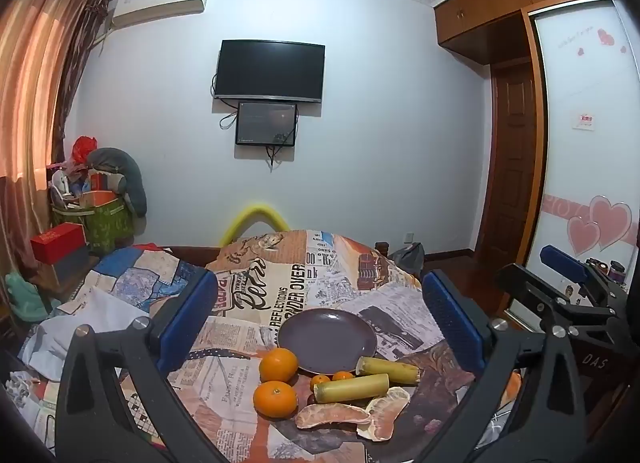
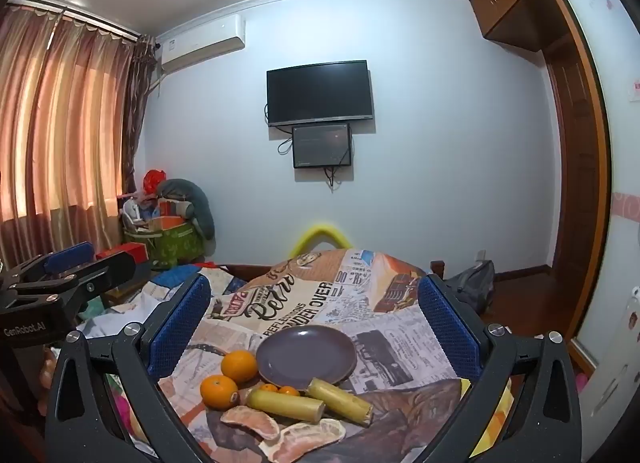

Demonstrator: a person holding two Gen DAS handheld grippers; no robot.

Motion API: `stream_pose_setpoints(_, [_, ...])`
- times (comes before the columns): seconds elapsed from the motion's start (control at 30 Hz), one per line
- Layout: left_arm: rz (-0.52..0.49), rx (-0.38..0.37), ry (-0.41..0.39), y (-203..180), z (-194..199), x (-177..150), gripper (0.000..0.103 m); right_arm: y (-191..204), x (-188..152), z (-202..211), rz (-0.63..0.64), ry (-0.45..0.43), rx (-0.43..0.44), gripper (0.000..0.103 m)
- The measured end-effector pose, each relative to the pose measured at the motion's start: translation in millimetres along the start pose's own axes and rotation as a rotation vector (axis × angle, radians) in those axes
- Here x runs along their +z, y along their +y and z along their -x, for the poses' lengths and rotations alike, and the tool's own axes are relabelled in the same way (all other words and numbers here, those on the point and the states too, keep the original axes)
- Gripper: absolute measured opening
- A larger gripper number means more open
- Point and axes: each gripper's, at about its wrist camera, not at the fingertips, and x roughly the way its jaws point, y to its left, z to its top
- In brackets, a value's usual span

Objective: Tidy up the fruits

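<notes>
Nothing is sorted yet. Left claw [image 1: 316,303] gapes wide, empty. On the worktop [image 1: 260,295]: two oranges [image 1: 279,364], bare plate [image 1: 327,334], cane sticks [image 1: 351,387], pomelo segments [image 1: 332,415] all beside it. Right claw [image 2: 314,303] gapes, empty.

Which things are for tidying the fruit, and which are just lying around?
For the job: purple plate, two big oranges, two tiny oranges, two sugarcane pieces, two pomelo segments, both open tongs.

Just lying around: TV, green bag, red box.
</notes>
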Motion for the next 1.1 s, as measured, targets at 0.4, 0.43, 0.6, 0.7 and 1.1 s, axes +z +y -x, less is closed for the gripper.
stream_pose_setpoints(0.4, [0.005, 0.006, -0.004, 3.6, 5.0, -0.3, 0.103, -3.4, 0.8, 0.7, -0.007, 0.009, 0.009, 0.103])
stream_pose_setpoints(0.43, [0.004, 0.005, -0.004, 3.4, 5.1, -0.5, 0.103, -0.9, -1.6, -0.9, -0.007, 0.009, 0.008, 0.103])
stream_pose_setpoints(0.6, [0.002, 0.014, -0.002, 3.6, -1.2, -2.6, 0.103, -4.6, -1.3, -2.4, -0.014, 0.013, 0.011, 0.103])
stream_pose_setpoints(0.7, [0.001, 0.011, 0.001, 3.3, -1.8, -2.5, 0.103, -5.2, -0.6, -1.4, -0.017, 0.012, 0.012, 0.103])
stream_pose_setpoints(1.1, [0.004, 0.009, 0.003, 2.3, -2.9, -2.6, 0.103, -3.8, 0.3, 1.2, -0.015, 0.004, 0.016, 0.103])
